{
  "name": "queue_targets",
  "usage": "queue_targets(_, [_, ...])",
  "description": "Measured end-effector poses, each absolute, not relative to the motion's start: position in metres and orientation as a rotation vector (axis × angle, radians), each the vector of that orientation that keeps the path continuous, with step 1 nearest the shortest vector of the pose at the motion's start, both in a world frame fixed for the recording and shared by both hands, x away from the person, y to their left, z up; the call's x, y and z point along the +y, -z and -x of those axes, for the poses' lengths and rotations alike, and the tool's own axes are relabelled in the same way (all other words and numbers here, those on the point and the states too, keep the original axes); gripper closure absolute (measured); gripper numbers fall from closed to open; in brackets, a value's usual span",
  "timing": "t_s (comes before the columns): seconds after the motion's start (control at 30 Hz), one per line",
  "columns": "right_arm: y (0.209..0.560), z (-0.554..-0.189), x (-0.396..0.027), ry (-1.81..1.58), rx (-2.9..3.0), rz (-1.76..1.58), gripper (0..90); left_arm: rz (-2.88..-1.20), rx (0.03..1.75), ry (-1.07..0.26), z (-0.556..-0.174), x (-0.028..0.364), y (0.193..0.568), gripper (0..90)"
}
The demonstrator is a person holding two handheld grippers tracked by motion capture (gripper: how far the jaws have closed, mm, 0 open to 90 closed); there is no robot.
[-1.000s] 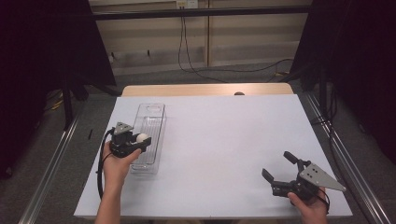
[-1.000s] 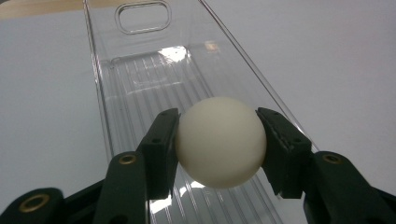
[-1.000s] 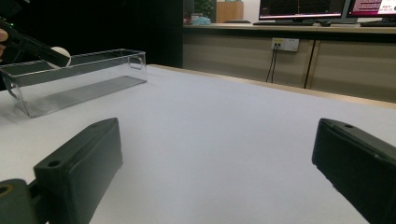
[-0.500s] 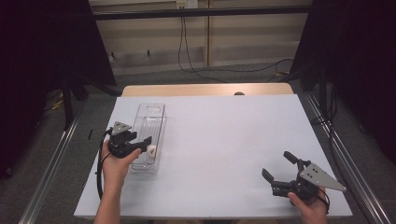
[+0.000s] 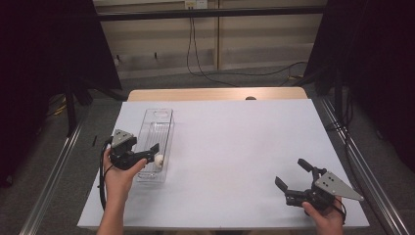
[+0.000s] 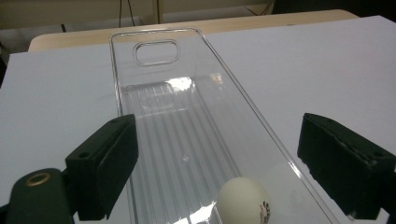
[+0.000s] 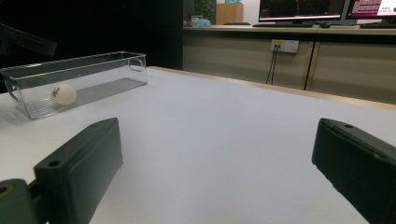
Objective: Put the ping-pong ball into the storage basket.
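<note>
left gripper (image 5: 152, 152): jaws just opening, nothing pinched | ping-pong ball (image 6: 243, 203) rests on the near floor of clear bin (image 6: 154, 35) | I back out straight, avoiding the rim | right gripper (image 5: 293, 177) open, idle

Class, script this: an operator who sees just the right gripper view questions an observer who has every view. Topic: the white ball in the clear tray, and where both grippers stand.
Operator: I see the ball in the tray. Is the left gripper gripping it?
Observer: No. Its jaws have just been opening and stand wide; the ball lies low between them on the ribbed floor, touched by neither.
Operator: Where is my right gripper on the table?
Observer: Near the front right corner, jaws open and holding nothing, far from the tray, which lies lengthwise along the left side.
</note>
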State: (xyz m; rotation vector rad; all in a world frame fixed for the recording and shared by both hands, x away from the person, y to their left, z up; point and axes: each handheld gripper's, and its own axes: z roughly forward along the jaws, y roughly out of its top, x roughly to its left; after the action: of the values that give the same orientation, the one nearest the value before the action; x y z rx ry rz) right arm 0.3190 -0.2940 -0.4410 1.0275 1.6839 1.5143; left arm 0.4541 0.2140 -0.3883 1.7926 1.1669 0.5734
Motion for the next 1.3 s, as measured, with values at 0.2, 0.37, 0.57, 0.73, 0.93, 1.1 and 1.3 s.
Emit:
queue_targets(0.2, [0.441,-0.319,-0.294,-1.511,1.682,-1.033,1.2,-1.770,1.133,-0.563,-0.446,0.215,0.391,9.1])
queue_targets(0.37, [0.441,-0.319,-0.293,-1.507,1.691,-1.026,1.2,-1.754,1.096,-0.552,-0.439,0.215,0.389,8.6])
queue_targets(0.57, [0.441,-0.319,-0.294,-1.508,1.689,-1.027,1.3,-1.709,1.064,-0.567,-0.433,0.216,0.389,6.5])
queue_targets(0.73, [0.441,-0.319,-0.294,-1.507,1.693,-1.026,1.2,-1.686,1.049,-0.579,-0.427,0.220,0.390,6.1])
queue_targets(0.93, [0.441,-0.320,-0.293,-1.505,1.692,-1.025,1.2,-1.675,1.041,-0.595,-0.421,0.222,0.391,4.8])
queue_targets(1.1, [0.442,-0.320,-0.294,-1.504,1.694,-1.028,1.3,-1.654,1.010,-0.605,-0.416,0.224,0.390,3.6])
queue_targets(1.3, [0.441,-0.320,-0.294,-1.503,1.693,-1.027,1.2,-1.638,1.009,-0.613,-0.411,0.228,0.394,3.2])
